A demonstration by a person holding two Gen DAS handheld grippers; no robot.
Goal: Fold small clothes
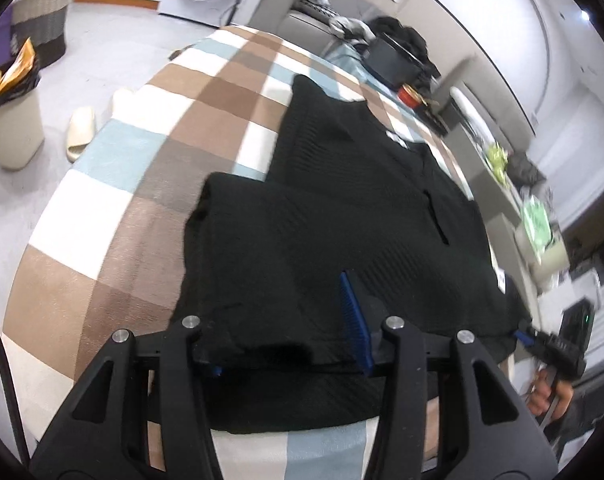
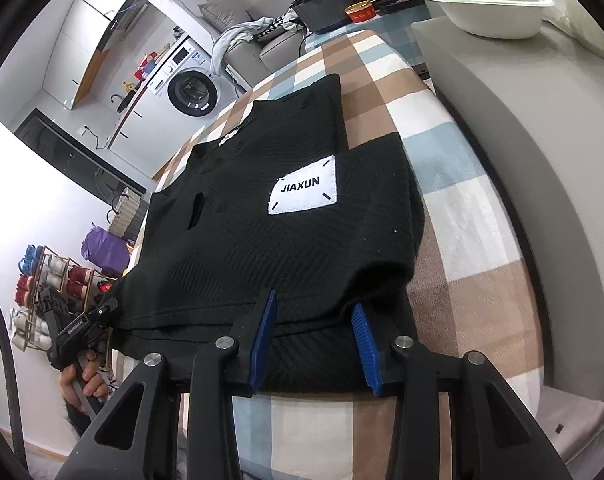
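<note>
Right wrist view: both grippers' jaws stand parted astride the black garment [image 2: 285, 240] hem.

Each tool is matte black: the left tool [image 1: 289, 334] and right tool [image 2: 316, 338] have 2 angular arms with cut-out windows, silver round pivot screws and ribbed blue fingers [image 2: 364, 344]. At 9 o'clock, white lettering marks the other tool's body.

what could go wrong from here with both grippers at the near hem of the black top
1. The near hem of the black top lies in loose layers between the right gripper pads, so a grip may catch only one layer.
2. The left gripper half hides its edge, so the two sides may lift unevenly.
3. The folded sleeve could flop open.
</note>
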